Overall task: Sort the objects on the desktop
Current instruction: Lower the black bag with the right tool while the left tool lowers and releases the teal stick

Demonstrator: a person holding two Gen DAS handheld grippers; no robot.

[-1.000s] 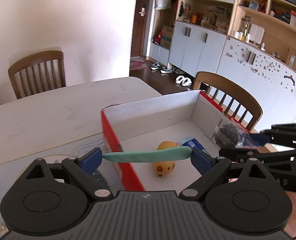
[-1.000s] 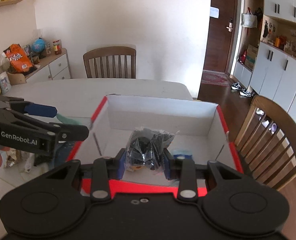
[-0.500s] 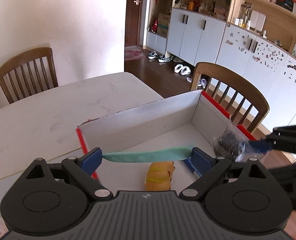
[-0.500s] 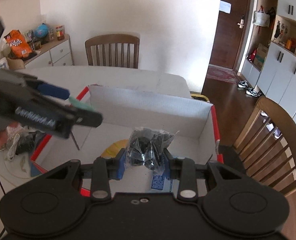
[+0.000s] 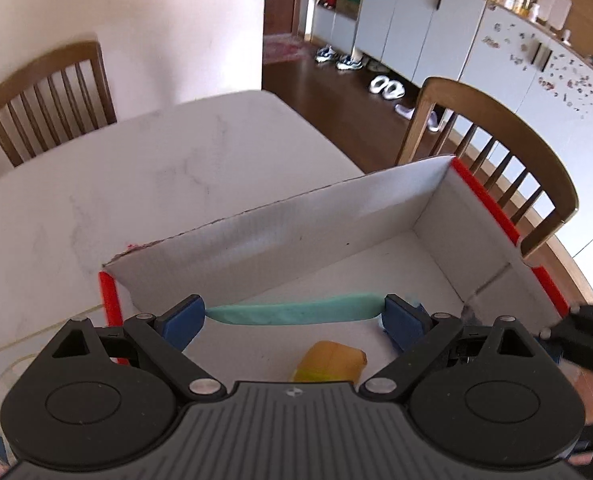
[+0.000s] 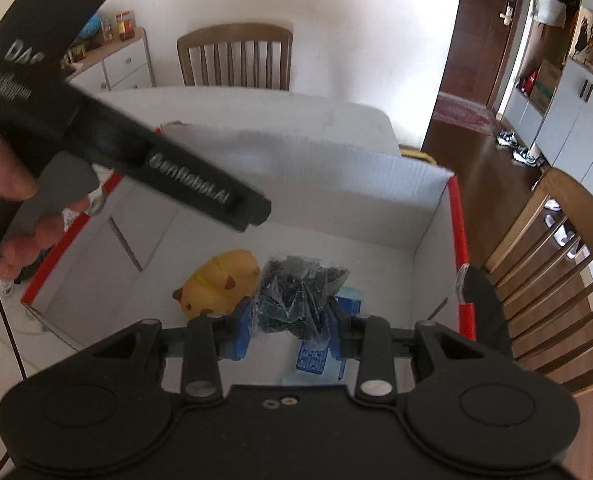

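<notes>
A white cardboard box [image 5: 304, 232] with red edges stands on the table; it also shows in the right wrist view [image 6: 336, 184]. My left gripper [image 5: 294, 316] is shut on a long teal piece [image 5: 296, 314], held crosswise over the box. My right gripper [image 6: 290, 320] is shut on a clear bag of dark bits [image 6: 300, 292], held over the box. A yellow cat-shaped toy [image 6: 218, 288] lies on the box floor and shows in the left wrist view [image 5: 330, 366] too. A blue packet [image 6: 316, 356] lies beside it. The left gripper's body [image 6: 184, 176] crosses the right wrist view.
The white marble table [image 5: 116, 184] stretches beyond the box. Wooden chairs stand at the far end [image 5: 48, 96] and on the right side [image 5: 496, 148]. Cables and clutter [image 6: 12, 280] lie left of the box.
Both grippers have moved forward and down over the box with their loads. The left gripper now reaches well over the box's inside.
</notes>
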